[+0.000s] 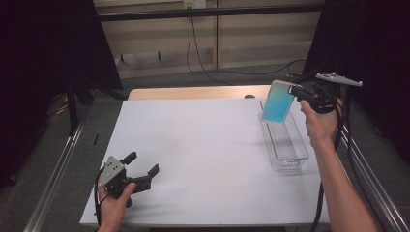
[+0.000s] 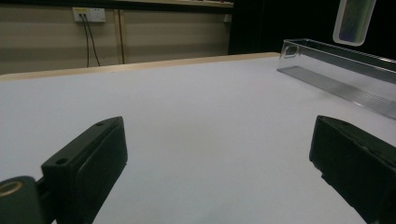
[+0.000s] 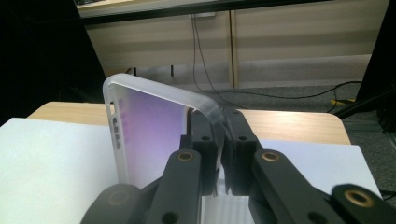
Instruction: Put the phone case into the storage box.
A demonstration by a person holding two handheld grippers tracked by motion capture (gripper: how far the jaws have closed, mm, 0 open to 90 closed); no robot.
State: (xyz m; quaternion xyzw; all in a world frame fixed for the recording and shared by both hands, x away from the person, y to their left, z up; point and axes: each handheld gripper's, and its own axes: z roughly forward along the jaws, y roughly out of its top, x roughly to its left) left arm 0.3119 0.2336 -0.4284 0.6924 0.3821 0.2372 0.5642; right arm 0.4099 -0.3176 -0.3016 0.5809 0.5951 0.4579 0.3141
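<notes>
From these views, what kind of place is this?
Likely a lab recording station: a white-topped table with a clear tray, dark curtains at both sides, and a wall socket with dangling cables.

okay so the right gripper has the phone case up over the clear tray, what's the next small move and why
Probably lower the phone case straight down into the clear tray. The right gripper is shut on the case's edge and holds it tilted above the tray's far end, not yet inside. The left gripper rests open on the table, well away, so nothing is in the way.
</notes>
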